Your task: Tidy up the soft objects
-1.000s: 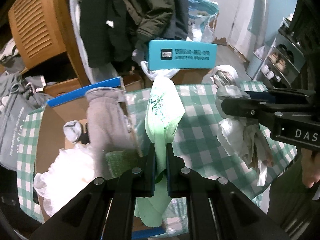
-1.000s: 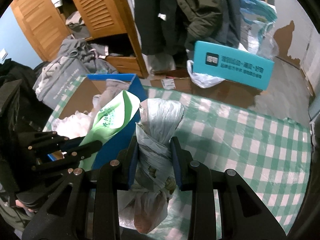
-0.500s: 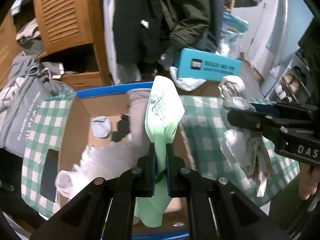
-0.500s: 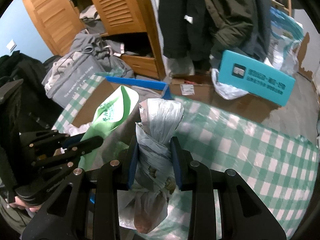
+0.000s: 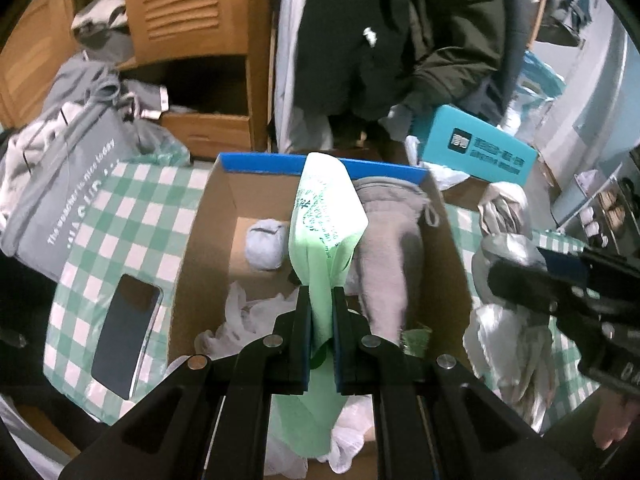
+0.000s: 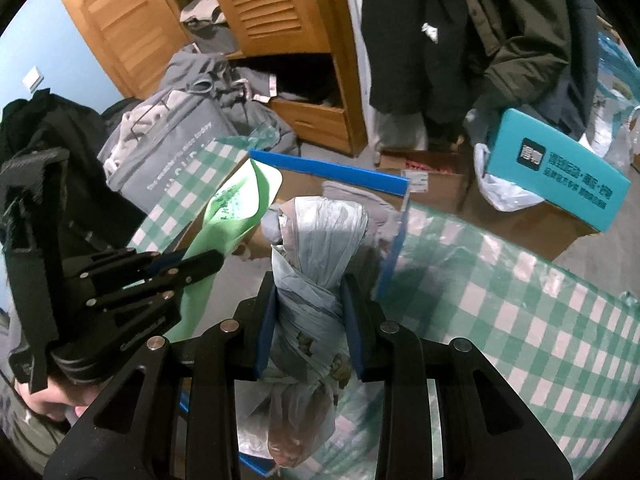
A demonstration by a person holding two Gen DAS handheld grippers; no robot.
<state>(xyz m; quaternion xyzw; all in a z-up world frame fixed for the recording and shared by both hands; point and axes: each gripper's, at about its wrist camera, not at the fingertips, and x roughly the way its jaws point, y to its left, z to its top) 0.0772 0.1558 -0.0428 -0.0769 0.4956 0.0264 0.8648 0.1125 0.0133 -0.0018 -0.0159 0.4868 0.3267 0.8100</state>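
Observation:
My left gripper point(image 5: 322, 300) is shut on a light green plastic bag point(image 5: 326, 216) and holds it over the open cardboard box point(image 5: 200, 240) with a blue rim. The box holds a grey garment point(image 5: 390, 248), a rolled grey sock point(image 5: 264, 244) and white plastic bags point(image 5: 248, 316). My right gripper point(image 6: 308, 300) is shut on a knotted grey-white plastic bag point(image 6: 316, 248), held at the box's right edge point(image 6: 394, 248). The right gripper with its bag also shows in the left wrist view point(image 5: 520, 280), and the left gripper and green bag show in the right wrist view point(image 6: 236, 216).
The box sits on a green-and-white checked cloth point(image 6: 500, 300). A dark phone point(image 5: 124, 324) lies on the cloth left of the box. A grey tote bag point(image 5: 68, 184), a teal carton point(image 6: 560, 172), hanging dark coats point(image 5: 400, 32) and a wooden wardrobe point(image 6: 280, 20) stand behind.
Both grippers have moved left with their bags. The green bag went from over the cloth to over the box; the knotted bag now hangs at the box's right edge.

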